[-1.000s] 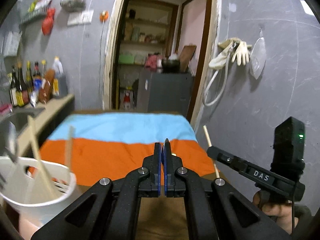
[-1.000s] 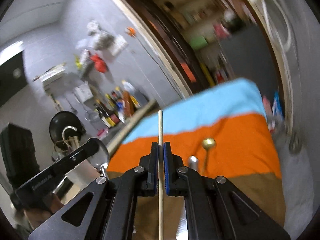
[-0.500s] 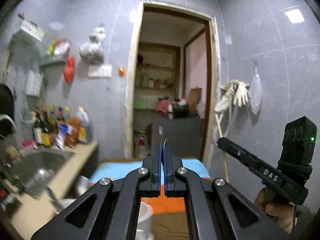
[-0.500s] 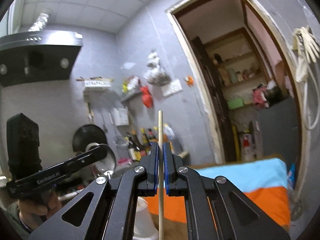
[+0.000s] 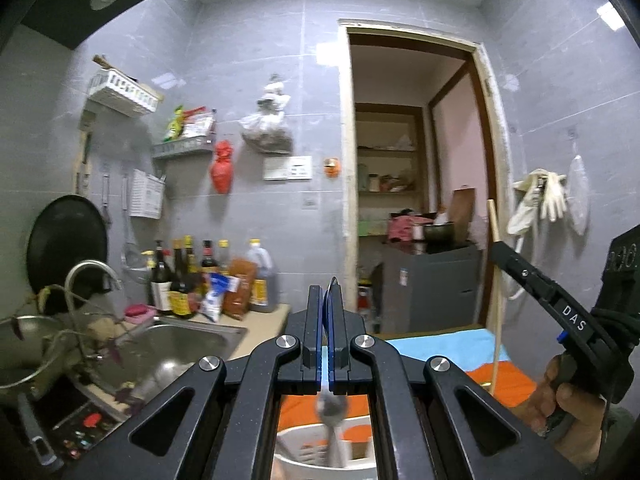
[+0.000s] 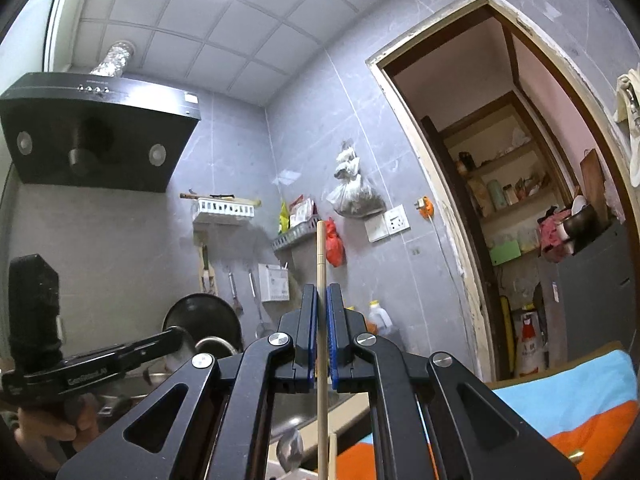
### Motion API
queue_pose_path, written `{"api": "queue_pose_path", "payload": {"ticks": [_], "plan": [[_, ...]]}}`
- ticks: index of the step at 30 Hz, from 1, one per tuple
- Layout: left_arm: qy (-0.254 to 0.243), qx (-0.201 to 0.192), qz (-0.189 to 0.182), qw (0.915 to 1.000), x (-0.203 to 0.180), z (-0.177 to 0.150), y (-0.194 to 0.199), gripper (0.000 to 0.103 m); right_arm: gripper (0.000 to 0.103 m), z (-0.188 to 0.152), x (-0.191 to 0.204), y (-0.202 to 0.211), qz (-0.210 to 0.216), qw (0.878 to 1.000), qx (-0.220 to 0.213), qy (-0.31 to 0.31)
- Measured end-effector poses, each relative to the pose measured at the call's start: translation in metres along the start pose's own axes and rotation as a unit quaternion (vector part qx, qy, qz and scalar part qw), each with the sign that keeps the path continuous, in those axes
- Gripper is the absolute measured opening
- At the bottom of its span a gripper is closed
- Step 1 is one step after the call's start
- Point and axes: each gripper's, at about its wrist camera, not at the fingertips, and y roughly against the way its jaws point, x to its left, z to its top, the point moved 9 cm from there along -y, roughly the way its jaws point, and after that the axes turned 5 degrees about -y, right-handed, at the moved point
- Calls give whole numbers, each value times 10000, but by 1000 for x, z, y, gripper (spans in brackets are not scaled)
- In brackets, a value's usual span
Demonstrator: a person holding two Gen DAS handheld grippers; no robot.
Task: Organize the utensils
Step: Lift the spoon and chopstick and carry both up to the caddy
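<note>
My left gripper [image 5: 328,292] is shut on a metal spoon [image 5: 331,405]. Its thin handle tip pokes up between the pads and its bowl hangs blurred below them. Right under it stands a white utensil holder [image 5: 298,446]. My right gripper [image 6: 321,290] is shut on a wooden chopstick [image 6: 321,248] that stands upright and runs down past the jaws. In the left wrist view the right gripper [image 5: 497,249] is off to the right with the chopstick [image 5: 498,312]. In the right wrist view the left gripper [image 6: 176,334] is at the left, held by a hand.
A steel sink [image 5: 176,344] with a tap lies at the left, with sauce bottles [image 5: 200,280] behind it. An orange and blue cloth [image 6: 576,396] covers the table. A range hood [image 6: 92,136] hangs above, and a doorway [image 5: 416,184] opens in the far wall.
Both grippers have risen and tipped upward, each keeping its utensil. The striped cloth dropped to the bottom of both views. The white holder moved from the left to under the left gripper.
</note>
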Motion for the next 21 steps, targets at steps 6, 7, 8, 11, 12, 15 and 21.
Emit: {"api": "queue_pose_path", "payload": {"ticks": [6,7,8,11,12,15,21], "plan": [[-179,-4,341,9993,20,-27,-13,0,3,-25,-5,-8,-274,9994,-135,162],[-195,0,378,9991,21,-31,-15,0,3,-29,-5,-10,-321,9992,-128,222],[-216,-20,450,9988,23,-36,-18,0,3,-33,-7,-12,-391,9987,-123,305],[-327,-114,614,9975,24,-47,-25,0,3,-45,-12,-18,-562,9971,-52,506],[-380,-123,646,9971,23,-51,-27,0,3,-47,-14,-20,-591,9968,-39,535],[-498,-119,681,9964,19,-62,-33,0,3,-56,-18,-24,-666,9961,19,582],[-531,18,616,9967,11,-82,-48,0,3,-71,-20,-27,-655,9955,256,633]]}}
